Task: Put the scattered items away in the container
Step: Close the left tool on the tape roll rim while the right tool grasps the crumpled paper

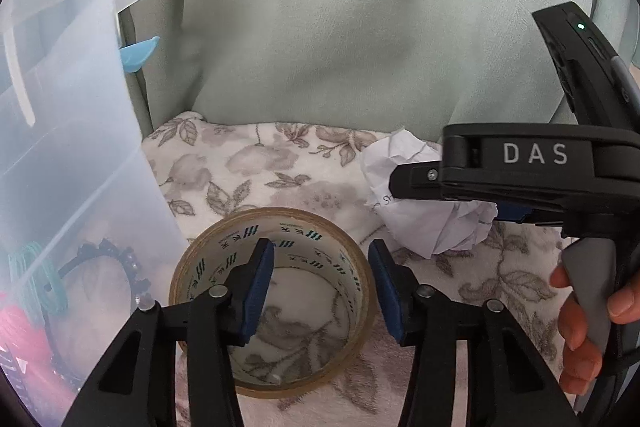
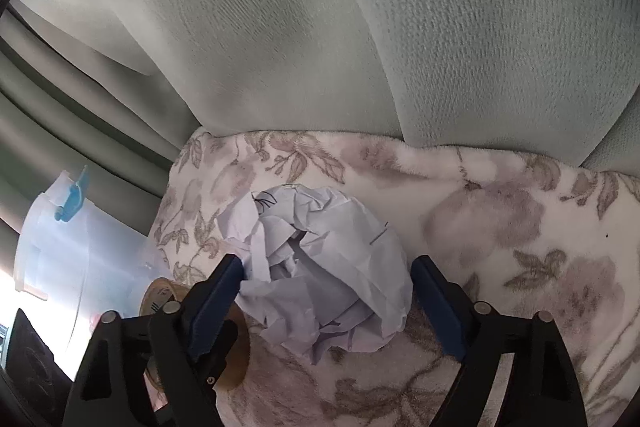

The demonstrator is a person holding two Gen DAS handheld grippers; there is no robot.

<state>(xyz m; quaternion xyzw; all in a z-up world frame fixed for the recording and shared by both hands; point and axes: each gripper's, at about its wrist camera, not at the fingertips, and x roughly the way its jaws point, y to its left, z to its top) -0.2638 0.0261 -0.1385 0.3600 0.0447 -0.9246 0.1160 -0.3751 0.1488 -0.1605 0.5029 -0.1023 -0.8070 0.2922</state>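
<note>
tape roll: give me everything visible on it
The tape roll is a wide ring of brownish clear packing tape on a white core printed with green marks. It lies flat, hole up, on the floral blanket, beside the clear plastic bin. The open left gripper straddles its right wall, one finger inside the hole, one outside. Contact cannot be told.

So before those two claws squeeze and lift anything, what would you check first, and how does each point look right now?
1. Left gripper open: ok.
2. It straddles the tape roll wall, one finger inside, one outside: ok.
3. Right gripper open: ok.
4. Crumpled paper sits between its fingers: ok.
5. Container close beside the tape, top open: ok.
6. Room left inside the container: cannot tell; a few items show through its wall.
</note>
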